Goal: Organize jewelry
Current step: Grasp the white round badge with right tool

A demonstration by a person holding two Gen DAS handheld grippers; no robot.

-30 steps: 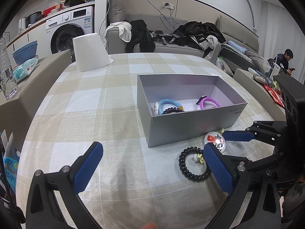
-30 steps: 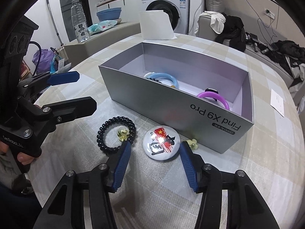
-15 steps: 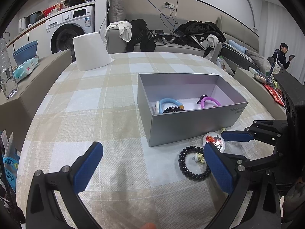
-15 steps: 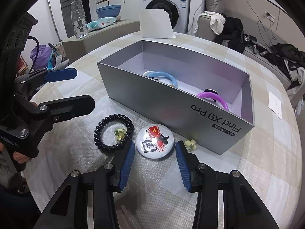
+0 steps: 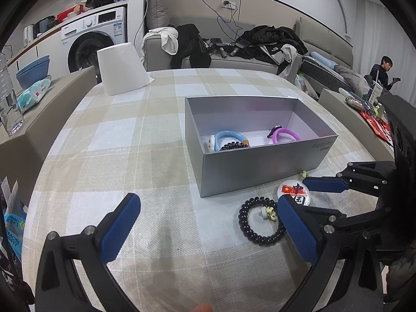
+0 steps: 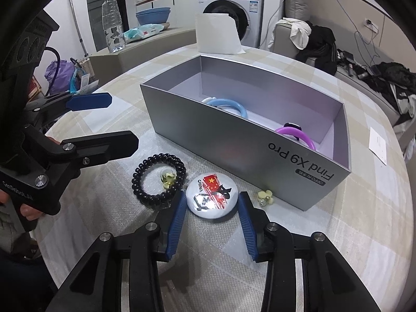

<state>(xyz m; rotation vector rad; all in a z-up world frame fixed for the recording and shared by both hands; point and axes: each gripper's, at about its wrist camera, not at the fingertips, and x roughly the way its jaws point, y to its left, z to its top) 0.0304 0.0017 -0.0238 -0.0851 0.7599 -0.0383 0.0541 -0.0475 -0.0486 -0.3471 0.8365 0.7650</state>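
Right gripper (image 6: pixel 212 209) closing round badge (image 6: pixel 212 195) — gaps visible right-wrist view only.

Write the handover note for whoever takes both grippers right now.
Right gripper: jaws have just been closing around the round badge on the table; pads flank it, not clearly pressing yet.
Left gripper: open, empty, hovering over the tablecloth.
Done: blue ring, purple ring and a black coil band lie in the grey box.
Left: badge, black bead bracelet and two small pale flower pieces, one inside the bracelet, one by the box wall.
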